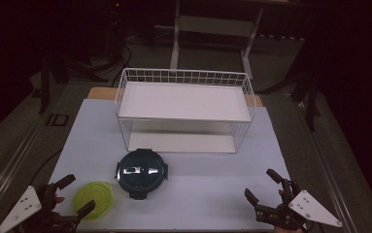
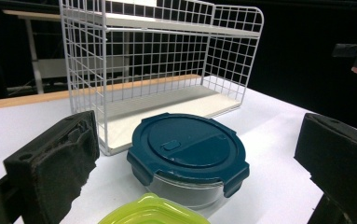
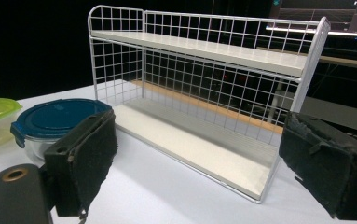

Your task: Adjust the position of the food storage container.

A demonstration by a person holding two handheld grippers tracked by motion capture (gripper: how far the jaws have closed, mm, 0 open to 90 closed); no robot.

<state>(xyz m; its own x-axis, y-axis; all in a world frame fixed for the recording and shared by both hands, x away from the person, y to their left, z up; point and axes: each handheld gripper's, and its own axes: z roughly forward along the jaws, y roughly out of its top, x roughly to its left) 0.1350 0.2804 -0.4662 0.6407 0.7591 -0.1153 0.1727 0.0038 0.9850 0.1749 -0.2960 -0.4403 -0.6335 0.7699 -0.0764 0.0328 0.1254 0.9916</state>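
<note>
Green container cut off at frame bottom; both tongs wide open, empty.

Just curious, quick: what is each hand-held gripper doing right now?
Left hand-held gripper: open, holding nothing.
Right hand-held gripper: open, holding nothing.

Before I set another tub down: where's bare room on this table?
Free: both rack shelves, and the white table between the blue-lidded container and the right gripper. Crowded: the front left, where the green tub sits by the left gripper.
</note>
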